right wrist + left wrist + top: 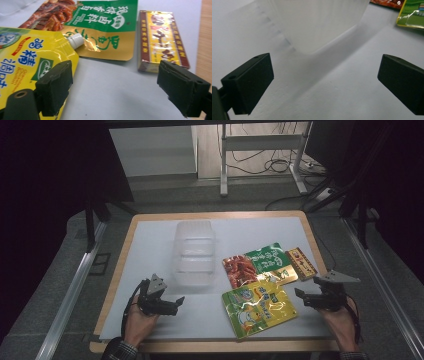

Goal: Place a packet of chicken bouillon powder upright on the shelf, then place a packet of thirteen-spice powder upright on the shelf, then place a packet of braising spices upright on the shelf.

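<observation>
Left gripper (172, 304): nearest the camera, at 7 o'clock on the table, held in the left hand (138, 321); jaws wide apart, nothing between them; pointed toward 3 o'clock.
Left gripper's own view: bare white surface between the jaws, tub at 12 o'clock just ahead, pouch corners at 1 o'clock.
Right gripper (301, 296): at 4 o'clock on the table, held in the right hand (341, 320); jaws spread, gripping nothing; pointed toward 9 o'clock.
Right gripper's own view (115, 87): bare surface between the jaws; left jaw over the yellow pouch's edge, contact not clear.
Yellow pouch (258, 308): flat at 5 o'clock on the table, just beside the right gripper's tips; white cap (75, 40) lying on the green pouch's lower edge.
Green pouch (267, 260): at 3 o'clock, flat, beyond the yellow pouch, partly overlapped by it.
Red pouch (239, 270): touching the green pouch at its 9 o'clock side, close to the tub.
Box (301, 263): small, yellow and red, at 3 o'clock by the table's edge, just beside the green pouch; apart from the right gripper.
Tub (194, 251): clear plastic, at the table's centre, toward 12 o'clock from the left gripper, near it but apart.
Table (150, 240): white top, wooden rim.
In the way: nothing between the left gripper and the tub.
</observation>
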